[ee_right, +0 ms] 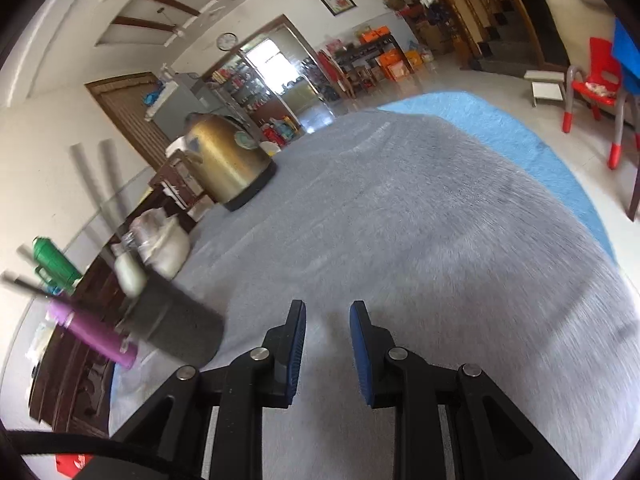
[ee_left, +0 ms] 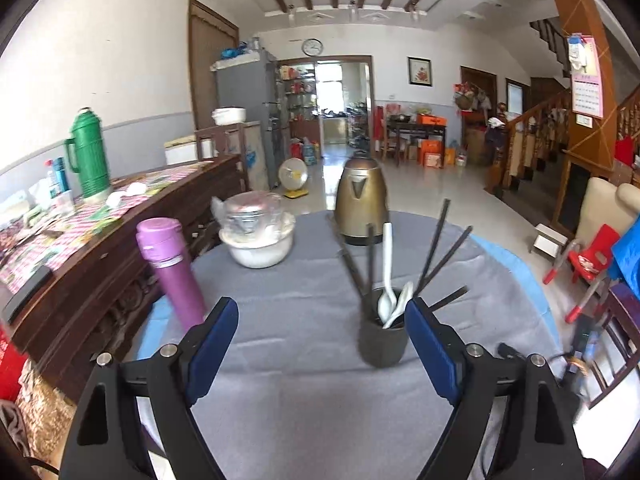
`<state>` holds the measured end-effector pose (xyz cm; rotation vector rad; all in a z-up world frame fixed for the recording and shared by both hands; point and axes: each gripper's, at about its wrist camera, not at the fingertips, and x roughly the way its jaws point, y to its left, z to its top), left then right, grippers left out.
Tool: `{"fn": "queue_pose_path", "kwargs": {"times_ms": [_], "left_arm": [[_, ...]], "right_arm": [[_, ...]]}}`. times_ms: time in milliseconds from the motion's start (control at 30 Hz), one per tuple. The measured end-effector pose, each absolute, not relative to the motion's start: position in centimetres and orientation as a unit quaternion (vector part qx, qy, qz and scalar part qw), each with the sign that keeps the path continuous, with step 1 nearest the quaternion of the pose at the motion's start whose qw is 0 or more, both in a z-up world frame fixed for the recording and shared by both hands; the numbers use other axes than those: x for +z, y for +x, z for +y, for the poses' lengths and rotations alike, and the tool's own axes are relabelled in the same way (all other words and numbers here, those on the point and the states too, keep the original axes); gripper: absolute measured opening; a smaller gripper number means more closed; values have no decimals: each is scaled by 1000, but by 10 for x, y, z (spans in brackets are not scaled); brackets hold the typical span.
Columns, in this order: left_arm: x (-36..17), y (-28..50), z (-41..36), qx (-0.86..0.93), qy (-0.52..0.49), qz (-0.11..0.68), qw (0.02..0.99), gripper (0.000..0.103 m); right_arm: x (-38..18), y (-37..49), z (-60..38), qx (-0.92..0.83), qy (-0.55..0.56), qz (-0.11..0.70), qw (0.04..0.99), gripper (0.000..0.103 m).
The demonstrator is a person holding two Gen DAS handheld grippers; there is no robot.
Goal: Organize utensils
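On grey tablecloth | holder w/ utensils | L gripper wide | R gripper narrow, empty

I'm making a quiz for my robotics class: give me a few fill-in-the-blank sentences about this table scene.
1. The chopsticks and white spoons stand in a dark ____.
2. The bottle left of the bowl is ____ in colour.
3. The kettle behind the utensils is ____ coloured.
4. Both the left hand-held gripper and the right hand-held gripper hold ____.

Missing words: cup; purple; gold; nothing
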<state>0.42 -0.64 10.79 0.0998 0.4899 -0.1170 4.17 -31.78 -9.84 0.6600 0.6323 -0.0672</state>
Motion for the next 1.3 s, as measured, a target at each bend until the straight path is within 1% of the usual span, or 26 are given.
{"fn": "queue_pose_path", "kwargs": {"times_ms": [100,167,233,367,533,833,933,1300], "left_arm": [[106,-6,3,-47,41,240,969,86],[106,-13,7,-44,39,240,969,86],[108,-20,10,-42,39,236,970,87],[115,-39,15,-24,52,213,975,92],[121,-56,23,-12,53,200,978,95],[125,-91,34,11,61,202,977,97],[125,-104,38,18,70,194,978,100],[117,-110,55,28,70,208,975,100]], "right_arm": [[-68,18,-295,-23,267,293,918,28],[-39,-1,-278,-17,231,277,932,36],[-14,-17,-264,-18,209,259,943,67],[25,-40,-236,-26,156,244,957,67],[59,-65,-213,-22,134,242,961,67],[105,-116,-191,-16,126,223,967,67],[111,-129,-182,-16,119,222,968,67],[102,-125,-157,-12,105,236,966,67]]}}
